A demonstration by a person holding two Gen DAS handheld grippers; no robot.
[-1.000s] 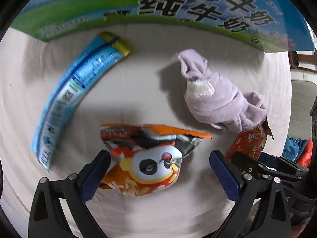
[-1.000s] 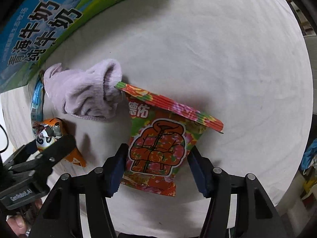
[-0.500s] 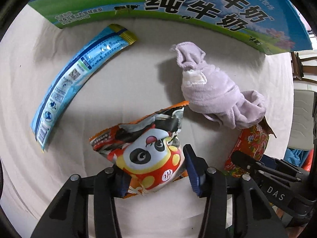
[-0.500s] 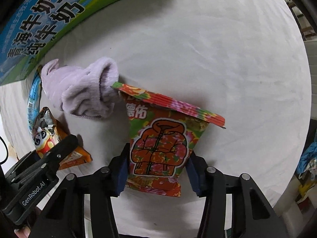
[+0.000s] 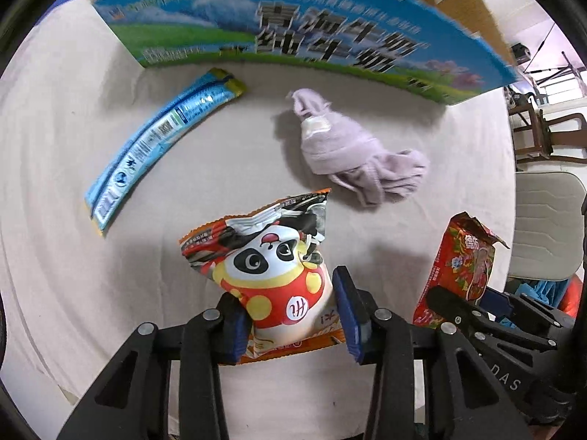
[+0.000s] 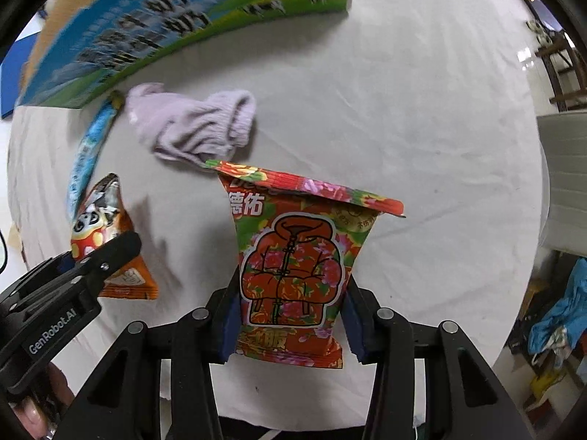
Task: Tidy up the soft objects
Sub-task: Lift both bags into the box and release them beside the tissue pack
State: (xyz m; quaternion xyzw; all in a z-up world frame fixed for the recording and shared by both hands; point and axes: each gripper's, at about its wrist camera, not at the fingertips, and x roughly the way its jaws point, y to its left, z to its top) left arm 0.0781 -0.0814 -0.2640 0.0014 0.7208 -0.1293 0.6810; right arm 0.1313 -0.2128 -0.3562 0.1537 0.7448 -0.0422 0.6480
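Note:
My left gripper [image 5: 290,311] is shut on an orange panda snack bag [image 5: 268,260] and holds it above the white cloth. My right gripper [image 6: 290,315] is shut on a red flowered packet [image 6: 293,264], also lifted. Each bag shows in the other view: the red packet [image 5: 462,267] at the right, the panda bag [image 6: 102,231] at the left. A lilac sock bundle [image 5: 348,154] lies on the cloth beyond both, also in the right wrist view [image 6: 198,128]. A long blue sachet [image 5: 157,143] lies at the left.
An open milk carton box [image 5: 293,36] with blue and green print stands at the far side of the table, also in the right wrist view [image 6: 146,25]. A white chair [image 5: 546,227] stands past the table's right edge.
The left gripper closed on the panda bag and lifted it. The right gripper tightened on the red packet and raised it. Both views pulled back from the table.

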